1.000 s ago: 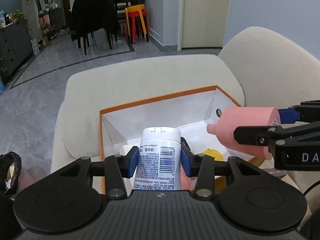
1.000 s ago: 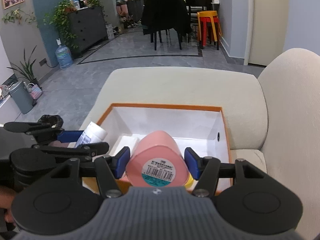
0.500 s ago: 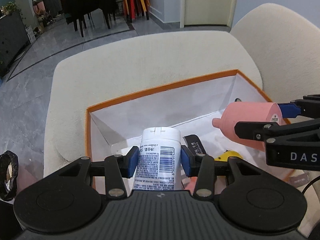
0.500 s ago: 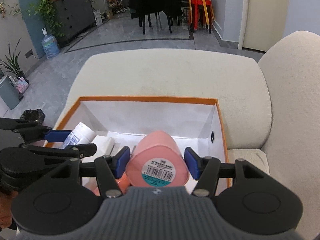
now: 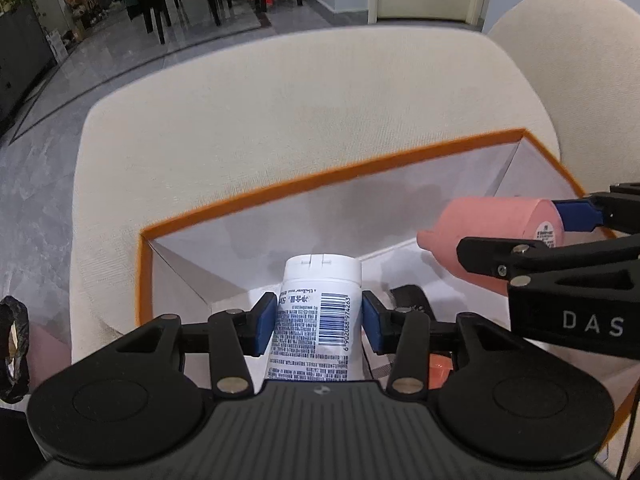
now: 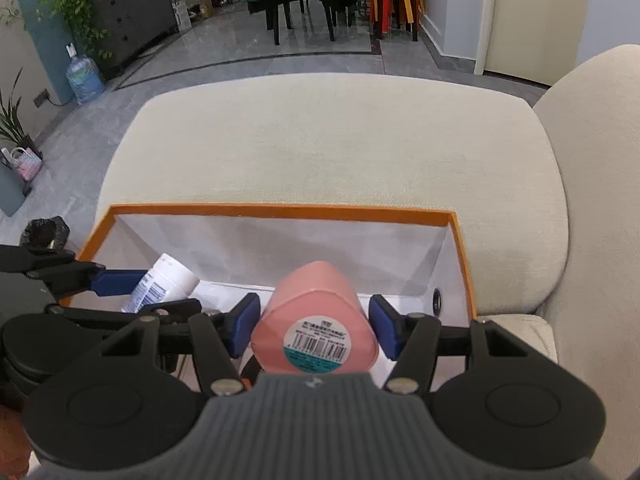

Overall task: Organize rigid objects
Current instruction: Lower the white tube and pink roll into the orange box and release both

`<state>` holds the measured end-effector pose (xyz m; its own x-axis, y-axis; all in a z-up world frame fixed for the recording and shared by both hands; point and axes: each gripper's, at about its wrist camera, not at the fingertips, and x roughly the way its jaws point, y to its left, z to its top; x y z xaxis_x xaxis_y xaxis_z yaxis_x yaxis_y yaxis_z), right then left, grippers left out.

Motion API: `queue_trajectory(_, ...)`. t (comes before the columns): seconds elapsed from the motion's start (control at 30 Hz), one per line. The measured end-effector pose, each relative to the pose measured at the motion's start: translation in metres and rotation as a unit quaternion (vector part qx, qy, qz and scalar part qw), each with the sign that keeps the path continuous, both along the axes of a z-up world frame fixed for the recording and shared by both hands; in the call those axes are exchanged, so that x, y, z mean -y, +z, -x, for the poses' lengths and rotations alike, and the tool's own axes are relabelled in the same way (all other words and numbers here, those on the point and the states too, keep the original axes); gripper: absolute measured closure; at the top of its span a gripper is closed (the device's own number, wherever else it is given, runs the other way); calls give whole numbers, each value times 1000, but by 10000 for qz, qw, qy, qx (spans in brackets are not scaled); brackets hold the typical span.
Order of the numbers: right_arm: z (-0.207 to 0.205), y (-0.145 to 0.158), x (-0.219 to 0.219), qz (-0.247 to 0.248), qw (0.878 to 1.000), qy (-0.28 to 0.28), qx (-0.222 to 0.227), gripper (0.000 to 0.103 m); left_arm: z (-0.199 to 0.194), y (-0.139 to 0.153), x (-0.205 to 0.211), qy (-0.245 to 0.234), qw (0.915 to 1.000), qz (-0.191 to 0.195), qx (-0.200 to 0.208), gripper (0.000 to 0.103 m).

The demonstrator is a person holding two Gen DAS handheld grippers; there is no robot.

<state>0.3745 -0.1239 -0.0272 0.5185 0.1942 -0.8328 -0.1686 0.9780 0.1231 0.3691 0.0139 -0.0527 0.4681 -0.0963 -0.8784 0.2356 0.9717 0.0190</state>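
An open white box with an orange rim (image 5: 320, 178) (image 6: 280, 210) sits on a cream sofa seat. My left gripper (image 5: 319, 320) is shut on a white bottle (image 5: 320, 280) with a barcode label, cap pointing forward over the box's left part. My right gripper (image 6: 314, 320) is shut on a pink bottle (image 6: 316, 304), held over the box's right half. In the left wrist view the pink bottle (image 5: 492, 232) comes in from the right with its neck pointing left. The right wrist view shows the white bottle (image 6: 168, 280) at the box's left wall.
A black item (image 5: 408, 294) and an orange-red item (image 5: 438, 372) lie on the box floor, mostly hidden. The sofa cushion (image 6: 328, 140) stretches beyond the box, with a raised arm (image 6: 592, 160) at the right. A black bin bag (image 5: 14, 344) stands on the floor at the left.
Both grippers have moved forward and down toward the box, tilting more steeply downward, each still gripping its bottle. The box now fills more of both views.
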Motion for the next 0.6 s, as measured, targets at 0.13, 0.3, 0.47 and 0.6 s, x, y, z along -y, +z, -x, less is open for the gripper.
queue_trajectory(0.13, -6, -5, -1, 12, 9999, 47, -114, 44, 3, -2, -4, 21, 10000, 49, -30, 41)
queue_trajectory(0.3, -7, -3, -3, -28, 9999, 40, -131, 48, 6, 4, -5, -16, 9999, 105, 17, 36)
queue_trajectory(0.47, -4, -1, -3, -32, 9999, 35, -146, 48, 11, 5, -4, -25, 9999, 99, 17, 36)
queue_trajectory(0.6, 0, 3, 0, -48, 9999, 16, -128, 48, 12, 10, -1, -36, 10000, 64, 48, 36)
